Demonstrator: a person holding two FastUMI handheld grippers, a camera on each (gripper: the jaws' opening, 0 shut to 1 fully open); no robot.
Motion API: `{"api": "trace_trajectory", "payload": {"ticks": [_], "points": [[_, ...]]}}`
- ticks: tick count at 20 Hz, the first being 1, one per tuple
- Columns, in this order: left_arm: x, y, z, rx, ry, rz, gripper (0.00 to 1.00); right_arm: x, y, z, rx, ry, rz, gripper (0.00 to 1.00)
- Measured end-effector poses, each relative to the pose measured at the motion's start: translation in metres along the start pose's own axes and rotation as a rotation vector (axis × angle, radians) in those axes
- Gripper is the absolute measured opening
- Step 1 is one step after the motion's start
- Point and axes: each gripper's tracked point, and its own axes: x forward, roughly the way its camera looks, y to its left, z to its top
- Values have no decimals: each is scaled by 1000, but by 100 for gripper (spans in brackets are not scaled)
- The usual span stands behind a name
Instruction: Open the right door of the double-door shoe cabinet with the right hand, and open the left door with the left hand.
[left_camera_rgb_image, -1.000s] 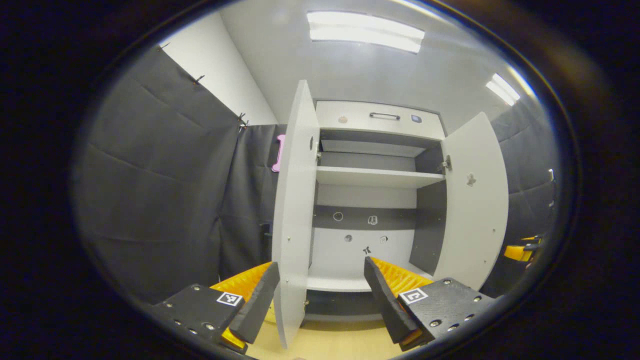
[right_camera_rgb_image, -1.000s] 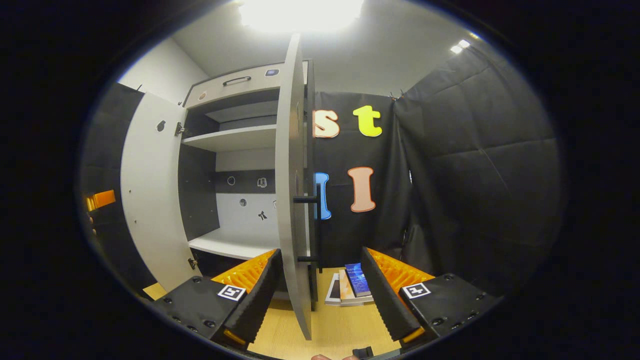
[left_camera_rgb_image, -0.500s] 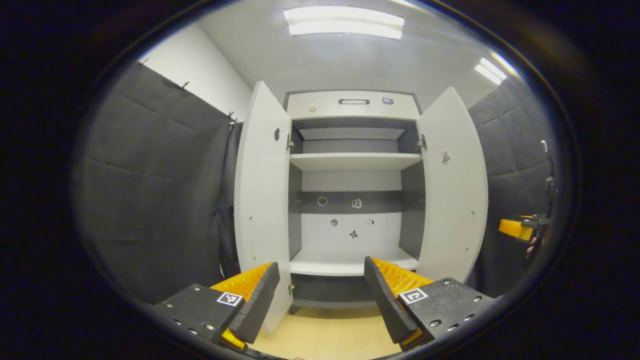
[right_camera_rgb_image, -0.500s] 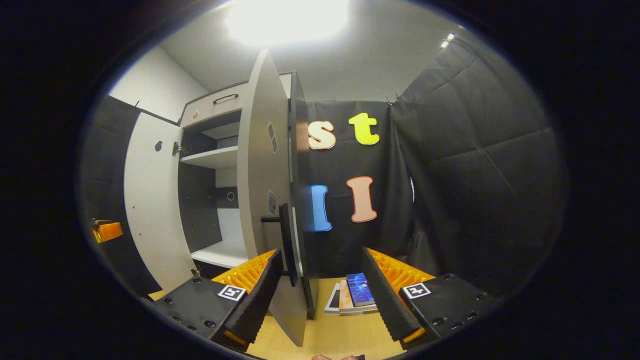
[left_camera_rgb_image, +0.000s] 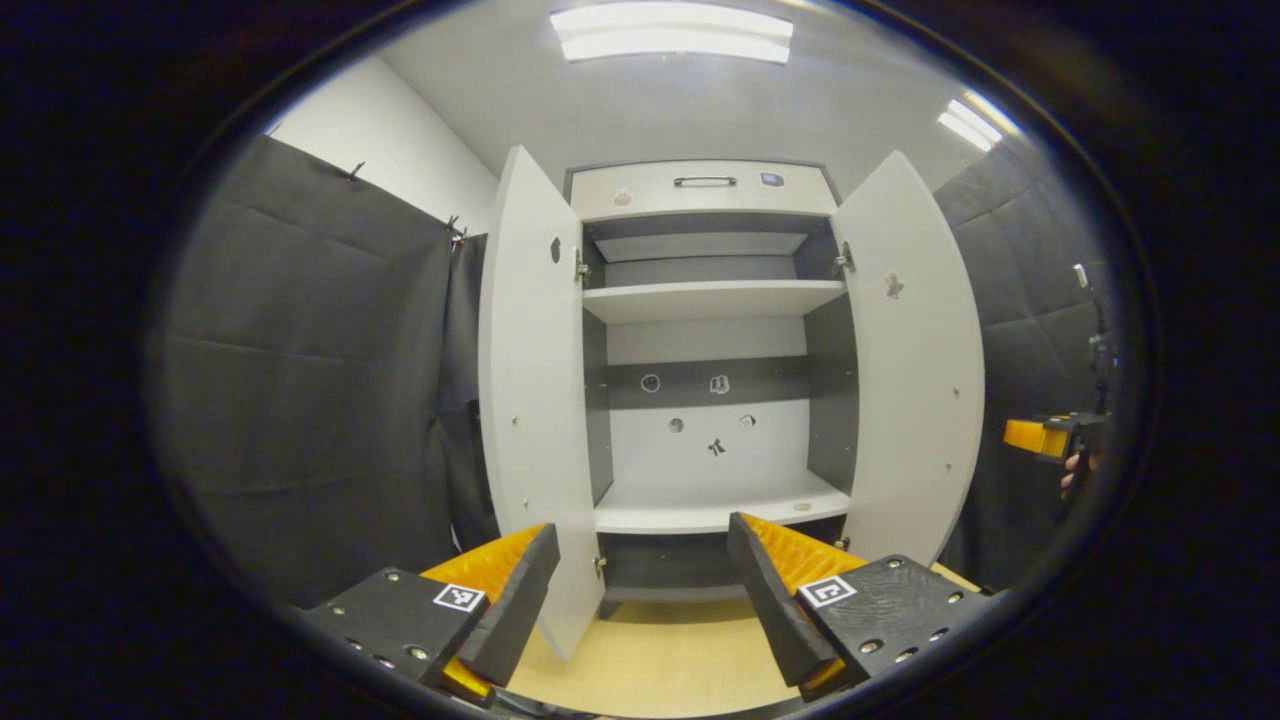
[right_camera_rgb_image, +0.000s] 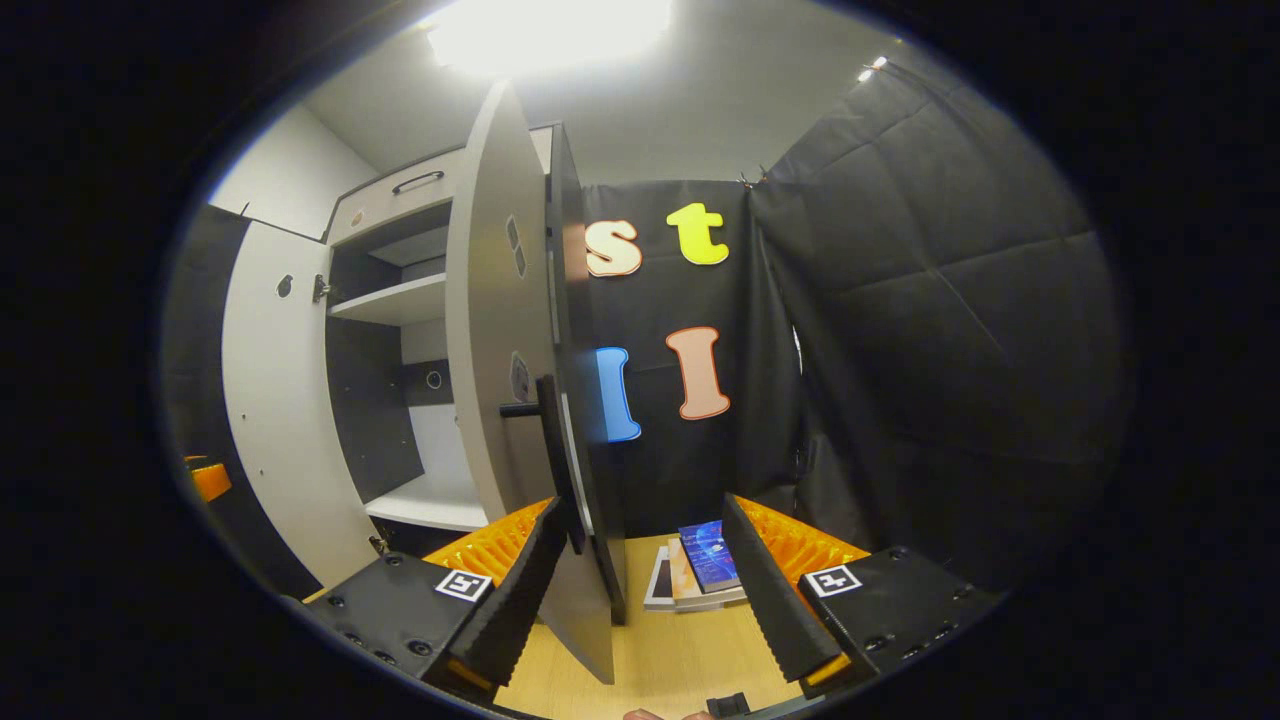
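A booth hung with black cloth walls (left_camera_rgb_image: 300, 380), pale wood floor (left_camera_rgb_image: 660, 660) below. At the back stands the shoe cabinet (left_camera_rgb_image: 705, 190), both doors swung wide: the left door (left_camera_rgb_image: 530, 400) and the right door (left_camera_rgb_image: 915, 370) flank bare shelves. In the right gripper view the right door's dark bar handle (right_camera_rgb_image: 548, 440) sits just above the left finger. Flat books (right_camera_rgb_image: 700, 575) lie on the floor. The left gripper (left_camera_rgb_image: 640, 590) and the right gripper (right_camera_rgb_image: 635, 590) both gape, holding nothing.

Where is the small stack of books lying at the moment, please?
In the right gripper view, the books lie on the wooden floor, right of the open right door.
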Motion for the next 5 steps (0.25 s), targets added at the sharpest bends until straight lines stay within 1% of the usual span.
{"api": "trace_trajectory", "payload": {"ticks": [2,3,4,5], "points": [[3,20,0,-6,-8,-1,99,-1,19,3,7,-17,16,98],[5,26,-1,0,-10,-1,99,0,28,-2,12,-11,25,98],[4,32,-2,16,-14,0,98,0,39,-7,11,0,37,98],[3,36,-5,37,-20,-1,99,-1,48,-10,5,6,48,98]]}}
